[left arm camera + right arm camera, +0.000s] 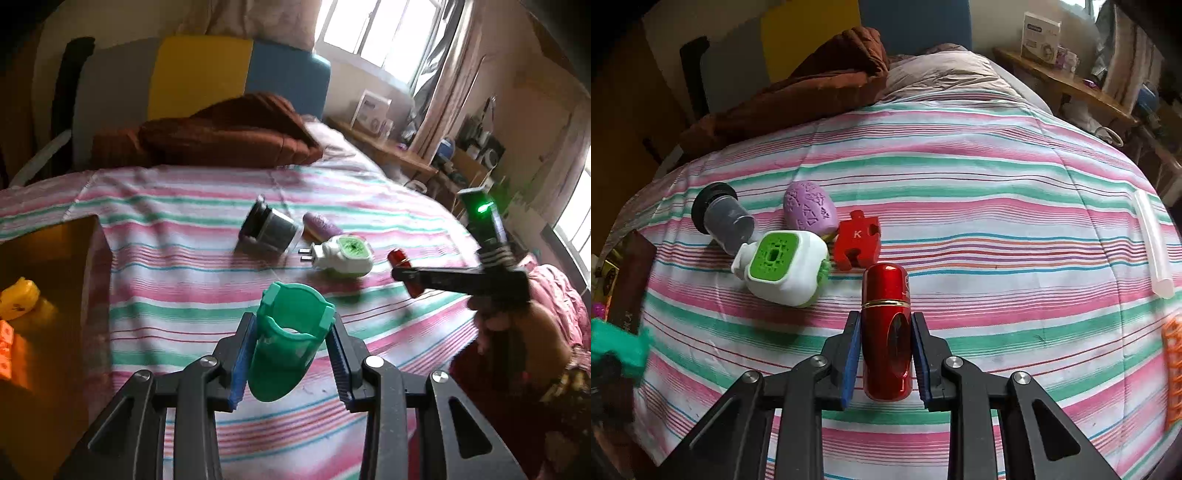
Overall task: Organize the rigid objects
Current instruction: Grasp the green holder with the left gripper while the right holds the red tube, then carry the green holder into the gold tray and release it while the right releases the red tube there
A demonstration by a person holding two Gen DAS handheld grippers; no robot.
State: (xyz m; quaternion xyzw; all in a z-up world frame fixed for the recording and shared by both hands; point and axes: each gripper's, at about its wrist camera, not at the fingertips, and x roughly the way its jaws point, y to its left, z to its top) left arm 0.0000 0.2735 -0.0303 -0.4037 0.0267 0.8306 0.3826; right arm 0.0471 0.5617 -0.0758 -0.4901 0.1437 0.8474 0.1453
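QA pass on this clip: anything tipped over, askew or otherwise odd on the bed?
One thing: the small clear cup with the black base lies on its side on the striped bedspread, mouth toward the white and green plug-in device. No spill or damage is visible. The other loose items just lie scattered.

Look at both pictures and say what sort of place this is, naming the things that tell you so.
Most likely a bedroom in a home. The small objects lie on a bed with a striped sheet, a brown blanket is bunched at its far end, and a curtained window stands above a cluttered wooden shelf.
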